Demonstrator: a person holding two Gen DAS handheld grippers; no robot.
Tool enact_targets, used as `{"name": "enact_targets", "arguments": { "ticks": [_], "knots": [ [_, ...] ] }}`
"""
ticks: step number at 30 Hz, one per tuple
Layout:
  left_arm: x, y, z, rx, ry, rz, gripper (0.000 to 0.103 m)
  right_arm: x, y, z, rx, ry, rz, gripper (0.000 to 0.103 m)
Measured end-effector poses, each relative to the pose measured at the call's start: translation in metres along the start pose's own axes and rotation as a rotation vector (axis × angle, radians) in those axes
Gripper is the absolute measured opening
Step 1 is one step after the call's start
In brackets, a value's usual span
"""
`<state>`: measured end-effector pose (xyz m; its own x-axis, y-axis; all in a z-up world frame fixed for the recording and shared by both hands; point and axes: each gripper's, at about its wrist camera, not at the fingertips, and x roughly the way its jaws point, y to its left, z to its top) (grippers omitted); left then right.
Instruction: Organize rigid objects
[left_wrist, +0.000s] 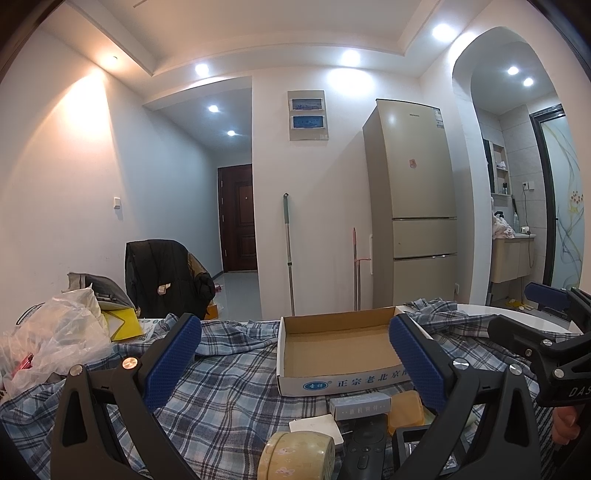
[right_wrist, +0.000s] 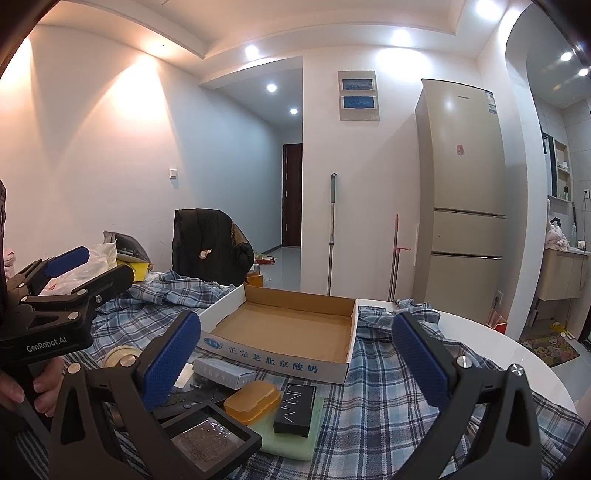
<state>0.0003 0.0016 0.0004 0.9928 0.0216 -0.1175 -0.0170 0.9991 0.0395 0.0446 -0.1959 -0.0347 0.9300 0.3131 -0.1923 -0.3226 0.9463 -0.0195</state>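
On the worktop (right_wrist: 517, 354), white and round under a blue plaid cloth (right_wrist: 369, 417), I see an open shallow cardboard box (right_wrist: 291, 328) with Chinese print on its white front wall; nothing inside it. My left tool (left_wrist: 291, 354) hangs above the cloth with both blue pads spread wide, nothing between them; box sits ahead, between the pads in the left wrist view. My right tool (right_wrist: 295, 354) is likewise spread wide and holding nothing, box straight ahead.

Near side of box, a cluster of small rigid items: grey-white carton (right_wrist: 223, 372) just beside the box front, amber plastic case (right_wrist: 252, 401) below it, black UNNY box (right_wrist: 296, 410) lying on a pale green pad (right_wrist: 291, 441), black remote (left_wrist: 365, 443), black-framed tray (right_wrist: 210, 439) with a speckled insert, white square block (left_wrist: 317, 426), and a round beige tin (left_wrist: 297, 458) nearest the left camera. All outside the box.

Left edge of the worktop: crumpled clear plastic bags (left_wrist: 55, 332) and a yellow packet (left_wrist: 123, 325). Behind: chair with a black jacket (right_wrist: 212, 243), tall beige fridge (right_wrist: 461, 192), mop handle (right_wrist: 331, 229) leaning on the wall, dark door (right_wrist: 292, 195) down the hallway. A person's fingers (right_wrist: 40, 384) grip the left tool's handle in the right wrist view.
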Motion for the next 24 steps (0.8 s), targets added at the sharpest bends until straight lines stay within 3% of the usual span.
{"name": "enact_targets", "arguments": {
  "ticks": [24],
  "knots": [
    [0.0000, 0.0015, -0.0001, 0.001, 0.002, 0.000, 0.103, -0.0007, -0.0018, -0.0001, 0.003, 0.010, -0.005, 0.103]
  ]
}}
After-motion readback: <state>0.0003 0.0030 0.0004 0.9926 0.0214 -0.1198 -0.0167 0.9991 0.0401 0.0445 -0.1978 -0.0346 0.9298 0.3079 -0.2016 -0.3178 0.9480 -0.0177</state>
